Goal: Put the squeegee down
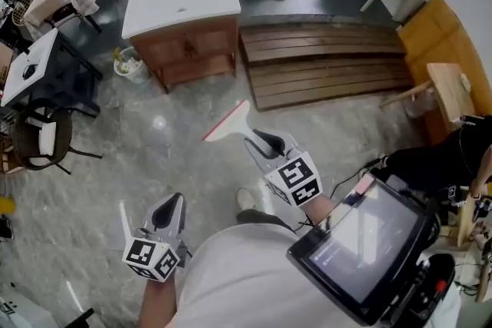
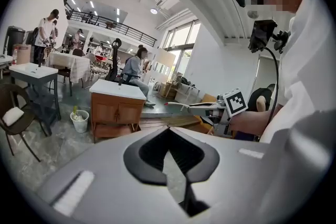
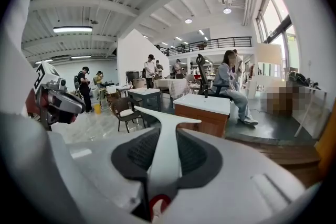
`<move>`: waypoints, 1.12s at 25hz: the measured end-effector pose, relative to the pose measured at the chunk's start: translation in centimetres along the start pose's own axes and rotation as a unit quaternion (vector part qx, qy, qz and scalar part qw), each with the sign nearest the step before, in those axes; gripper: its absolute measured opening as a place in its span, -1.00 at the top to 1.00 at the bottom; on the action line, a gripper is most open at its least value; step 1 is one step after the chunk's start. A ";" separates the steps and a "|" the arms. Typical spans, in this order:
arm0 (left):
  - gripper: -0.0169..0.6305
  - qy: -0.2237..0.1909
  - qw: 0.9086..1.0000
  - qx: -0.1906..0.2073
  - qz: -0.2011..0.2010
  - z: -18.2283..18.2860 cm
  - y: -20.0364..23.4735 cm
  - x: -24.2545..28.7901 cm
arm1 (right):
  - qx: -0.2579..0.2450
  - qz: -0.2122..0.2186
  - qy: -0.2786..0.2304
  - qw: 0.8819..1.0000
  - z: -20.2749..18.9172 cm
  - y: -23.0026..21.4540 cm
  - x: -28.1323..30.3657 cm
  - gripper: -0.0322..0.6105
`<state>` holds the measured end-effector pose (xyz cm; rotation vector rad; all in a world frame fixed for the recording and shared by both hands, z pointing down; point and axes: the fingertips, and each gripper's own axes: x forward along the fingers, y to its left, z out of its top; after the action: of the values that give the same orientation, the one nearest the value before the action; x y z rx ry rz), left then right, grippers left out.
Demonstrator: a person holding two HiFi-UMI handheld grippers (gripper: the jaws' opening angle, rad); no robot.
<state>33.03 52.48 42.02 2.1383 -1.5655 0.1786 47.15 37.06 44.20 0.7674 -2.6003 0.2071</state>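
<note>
The squeegee [image 1: 227,123] is white with a red edge along its blade; it hangs in the air above the grey floor. My right gripper [image 1: 264,144] is shut on its handle, and the blade points away toward the washbasin cabinet. In the right gripper view the white squeegee [image 3: 165,131] rises from between the dark pads of the right gripper [image 3: 168,160], with its blade crosswise at the top. My left gripper [image 1: 168,213] hangs lower left, shut and empty. In the left gripper view the left gripper [image 2: 170,152] holds nothing, and the squeegee [image 2: 184,106] shows to the right.
A wooden cabinet with a white washbasin [image 1: 182,11] stands ahead. Right of it lies a slatted wooden platform [image 1: 327,61]. A small bucket [image 1: 131,64] sits at the cabinet's left. A dark chair [image 1: 42,138] and tables are at the left, and a screen device [image 1: 369,242] is at my chest. People are farther back.
</note>
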 end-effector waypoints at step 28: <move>0.92 -0.009 0.999 -0.001 -0.047 13.8 26.9 12.3 | 0.035 -0.072 0.016 0.997 11.7 -6.9 27.1 0.58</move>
<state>9.91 29.48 42.63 2.2125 -1.4700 0.1282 26.24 15.15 45.54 0.9637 -2.5071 0.2666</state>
